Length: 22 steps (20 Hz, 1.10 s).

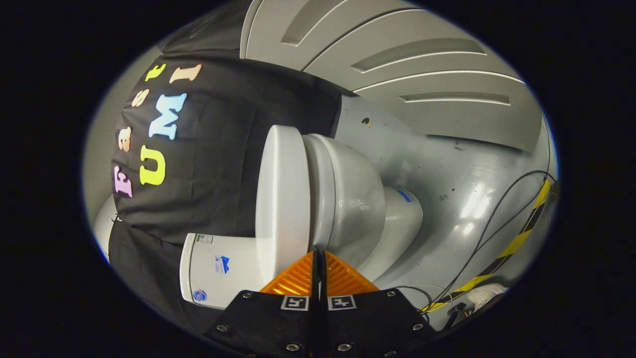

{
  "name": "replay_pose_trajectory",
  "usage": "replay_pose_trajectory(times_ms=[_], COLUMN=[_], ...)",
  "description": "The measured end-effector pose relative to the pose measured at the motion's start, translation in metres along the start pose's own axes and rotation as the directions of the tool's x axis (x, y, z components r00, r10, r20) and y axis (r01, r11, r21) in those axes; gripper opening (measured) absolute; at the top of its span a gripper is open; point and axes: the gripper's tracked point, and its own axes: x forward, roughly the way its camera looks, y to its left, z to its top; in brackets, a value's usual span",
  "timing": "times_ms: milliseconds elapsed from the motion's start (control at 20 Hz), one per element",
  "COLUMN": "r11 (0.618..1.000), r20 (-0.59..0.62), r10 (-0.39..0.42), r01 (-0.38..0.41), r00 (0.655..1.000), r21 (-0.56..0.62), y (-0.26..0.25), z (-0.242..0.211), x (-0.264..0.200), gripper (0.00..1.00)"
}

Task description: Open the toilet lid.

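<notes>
The view is rolled sideways, so the floor lies off to one side of the white toilet. Its lid (283,199) rests flat against the bowl (350,199), closed. The tank (218,268) sits behind the lid, against the black cloth wall. The pedestal (400,214) stands on the grey floor. My gripper (318,252) is shut, fingers pressed together with nothing between them. Its tips sit right at the seam where the lid's rim meets the bowl. Whether they touch the rim I cannot tell.
Black cables (489,223) trail across the glossy grey floor (447,164) beyond the pedestal, alongside yellow-and-black hazard tape (516,241). A white shoe (484,294) shows near the tape. A grey panelled door (397,54) stands past the toilet.
</notes>
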Motion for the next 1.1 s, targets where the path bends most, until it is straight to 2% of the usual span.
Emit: replay_pose_trajectory(times_ms=[550,850,1100], r11=[0.996,0.978,0.966], r20=[0.001,0.014,0.021], r10=[0.056,0.09,0.113], r01=[-0.056,-0.085,-0.105], r00=[0.998,0.996,0.993], r21=[-0.07,-0.192,-0.235], y=[0.038,0.079,0.103], z=[0.0,-0.001,-0.005], x=[-0.015,-0.03,-0.037], gripper=[0.0,0.0,0.0])
